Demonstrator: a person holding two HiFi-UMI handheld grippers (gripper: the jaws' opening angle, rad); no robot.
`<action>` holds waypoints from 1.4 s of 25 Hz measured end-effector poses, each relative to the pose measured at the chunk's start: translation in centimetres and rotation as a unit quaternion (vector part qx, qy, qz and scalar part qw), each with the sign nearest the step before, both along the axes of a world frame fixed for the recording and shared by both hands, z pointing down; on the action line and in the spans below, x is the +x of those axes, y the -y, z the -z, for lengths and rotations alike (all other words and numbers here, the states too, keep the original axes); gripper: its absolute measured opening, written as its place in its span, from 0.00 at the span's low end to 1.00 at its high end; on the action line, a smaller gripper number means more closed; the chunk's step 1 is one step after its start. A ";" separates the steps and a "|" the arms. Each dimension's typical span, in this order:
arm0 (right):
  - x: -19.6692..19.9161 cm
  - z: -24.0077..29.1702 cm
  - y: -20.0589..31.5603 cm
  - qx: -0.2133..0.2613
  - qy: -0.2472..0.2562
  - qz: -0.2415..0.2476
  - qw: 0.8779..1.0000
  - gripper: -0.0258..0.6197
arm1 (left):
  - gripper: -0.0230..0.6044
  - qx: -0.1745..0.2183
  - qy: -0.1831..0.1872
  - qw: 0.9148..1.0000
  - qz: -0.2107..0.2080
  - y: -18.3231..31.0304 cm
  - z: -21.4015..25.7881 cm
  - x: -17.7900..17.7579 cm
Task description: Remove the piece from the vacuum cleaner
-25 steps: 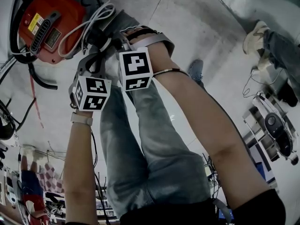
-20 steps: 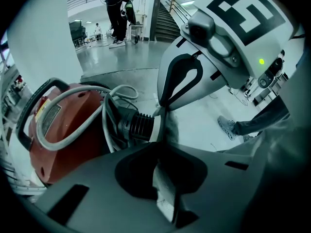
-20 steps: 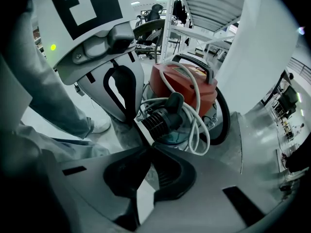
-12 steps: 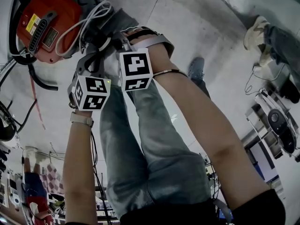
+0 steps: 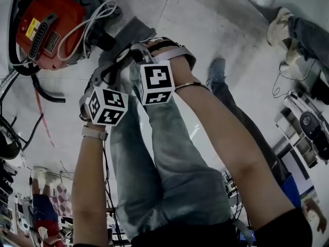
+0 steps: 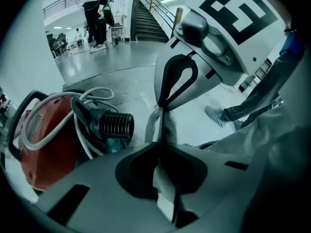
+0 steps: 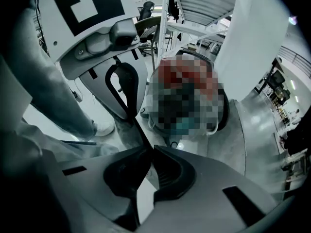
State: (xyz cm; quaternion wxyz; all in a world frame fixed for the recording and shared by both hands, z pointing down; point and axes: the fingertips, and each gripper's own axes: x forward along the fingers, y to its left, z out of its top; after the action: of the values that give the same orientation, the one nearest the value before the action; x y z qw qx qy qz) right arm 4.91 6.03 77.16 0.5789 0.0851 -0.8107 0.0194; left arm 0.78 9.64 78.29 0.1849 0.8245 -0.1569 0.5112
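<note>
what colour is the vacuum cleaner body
The vacuum cleaner is red-orange; it shows best in the head view.

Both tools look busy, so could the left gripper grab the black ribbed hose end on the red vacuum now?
Probably not: the left gripper has just tightened its jaws on a grey piece, shared with the right gripper. The hose end itself looks unblocked.

A large industrial lab hall: polished floor (image 5: 216,19), staircase (image 6: 148,21), equipment racks (image 5: 302,131), loose cables (image 5: 280,89).

The yellow label (image 5: 34,27) on the vacuum cleaner (image 5: 64,14) is too small to read
</note>
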 end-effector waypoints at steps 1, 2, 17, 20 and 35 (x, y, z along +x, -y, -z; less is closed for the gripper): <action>0.2 0.2 -0.5 0.000 0.002 -0.011 1.000 0.11 | 0.09 0.002 -0.002 1.000 -0.007 -0.2 0.2 0.2; 0.5 0.5 -0.8 0.002 0.004 -0.023 1.000 0.11 | 0.09 0.003 -0.004 1.000 -0.015 -0.4 0.5 0.3; 2.5 11.8 -3.8 0.056 0.008 -0.174 0.983 0.11 | 0.09 0.061 -0.043 0.987 -0.142 -1.8 11.7 1.7; 2.5 15.7 -4.2 0.066 0.007 -0.197 0.978 0.11 | 0.09 0.076 -0.048 0.982 -0.165 -2.0 15.5 1.6; 2.1 36.0 -4.6 0.131 -0.007 -0.276 0.952 0.11 | 0.10 0.152 -0.086 0.961 -0.216 -1.1 35.3 1.3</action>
State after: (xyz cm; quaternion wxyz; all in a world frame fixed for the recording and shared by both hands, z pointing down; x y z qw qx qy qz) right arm 7.05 10.65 41.17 0.5406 0.3807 -0.7467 0.0716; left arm 2.07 10.76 42.98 -0.0442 0.8981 -0.0343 0.4363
